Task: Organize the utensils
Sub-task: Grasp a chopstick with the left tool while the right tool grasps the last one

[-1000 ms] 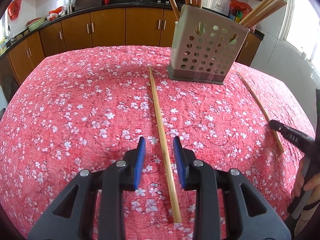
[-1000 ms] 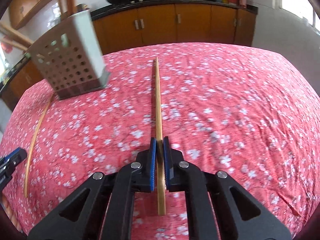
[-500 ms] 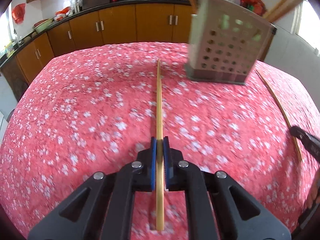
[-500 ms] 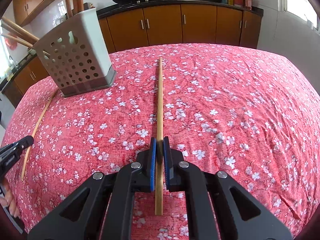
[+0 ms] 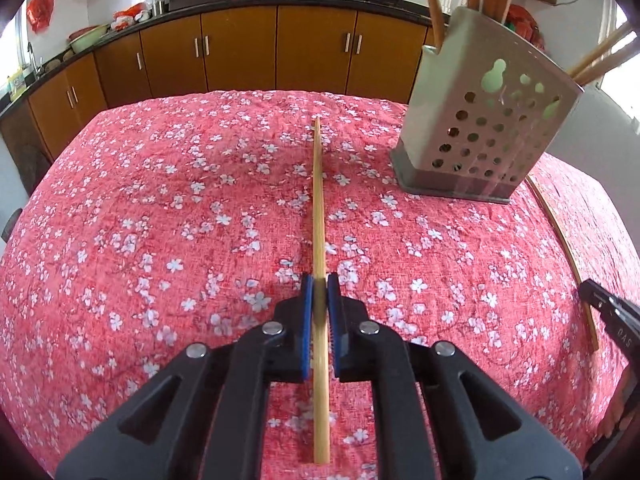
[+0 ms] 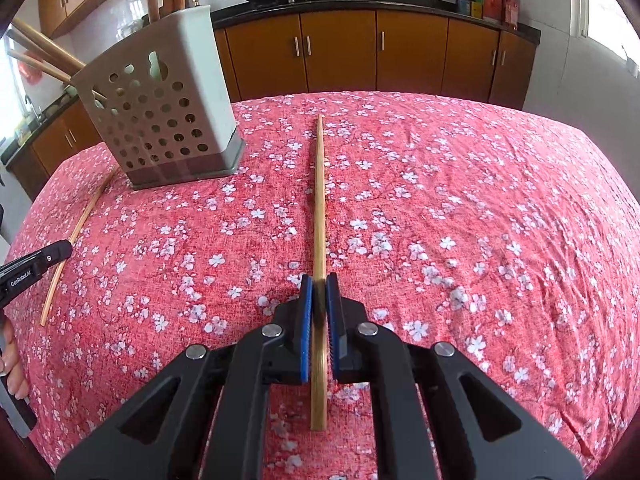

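Two long bamboo chopsticks are gripped, one in each gripper. My left gripper [image 5: 320, 292] is shut on one chopstick [image 5: 319, 208], which runs straight ahead over the red floral tablecloth [image 5: 160, 220]. My right gripper [image 6: 319, 292] is shut on the other chopstick [image 6: 319, 200] in the same way. Each gripper shows in the other's view: the right gripper [image 5: 600, 300] on its chopstick [image 5: 560, 236], the left gripper [image 6: 60, 250] on its chopstick [image 6: 80, 226]. A grey perforated utensil holder [image 5: 480, 132] [image 6: 160, 120] stands between them at the back, with several chopsticks in it.
Brown kitchen cabinets [image 5: 240, 52] under a dark counter with pans run behind the table. The table's far edge drops off just past the holder. A person's hand [image 6: 12, 360] shows at the left edge of the right wrist view.
My left gripper closed on the chopstick that lay between its open jaws, then moved towards the holder, which now looks larger. The right gripper kept its grip and hardly moved.
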Tool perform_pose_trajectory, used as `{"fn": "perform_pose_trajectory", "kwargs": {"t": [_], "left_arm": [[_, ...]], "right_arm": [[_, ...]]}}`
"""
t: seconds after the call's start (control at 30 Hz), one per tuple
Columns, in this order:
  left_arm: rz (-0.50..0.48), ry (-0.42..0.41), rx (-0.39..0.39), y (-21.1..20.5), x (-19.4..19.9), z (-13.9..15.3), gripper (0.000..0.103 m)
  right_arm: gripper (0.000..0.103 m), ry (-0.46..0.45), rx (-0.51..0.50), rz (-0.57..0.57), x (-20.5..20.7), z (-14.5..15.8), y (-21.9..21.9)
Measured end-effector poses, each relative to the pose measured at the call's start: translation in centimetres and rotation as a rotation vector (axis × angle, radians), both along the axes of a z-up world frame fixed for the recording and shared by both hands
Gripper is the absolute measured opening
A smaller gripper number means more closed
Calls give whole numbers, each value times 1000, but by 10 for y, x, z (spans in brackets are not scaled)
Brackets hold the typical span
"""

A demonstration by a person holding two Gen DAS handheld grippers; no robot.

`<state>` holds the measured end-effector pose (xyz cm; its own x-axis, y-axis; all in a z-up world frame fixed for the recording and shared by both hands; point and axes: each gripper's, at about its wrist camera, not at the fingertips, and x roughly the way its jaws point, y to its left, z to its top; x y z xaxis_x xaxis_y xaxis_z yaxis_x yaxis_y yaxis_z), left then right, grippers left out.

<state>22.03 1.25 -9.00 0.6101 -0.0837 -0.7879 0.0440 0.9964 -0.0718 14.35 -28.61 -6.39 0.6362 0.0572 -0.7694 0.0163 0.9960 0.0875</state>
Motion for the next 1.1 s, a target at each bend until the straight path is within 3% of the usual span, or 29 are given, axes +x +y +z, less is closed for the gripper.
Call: {"fn": "perform_pose_trajectory", "kwargs": {"t": [1.1], "left_arm": [[-7,-8,9,-3,-7,-2,11]], "right_arm": [[9,0,-23,-1,0,-2,2]]}}
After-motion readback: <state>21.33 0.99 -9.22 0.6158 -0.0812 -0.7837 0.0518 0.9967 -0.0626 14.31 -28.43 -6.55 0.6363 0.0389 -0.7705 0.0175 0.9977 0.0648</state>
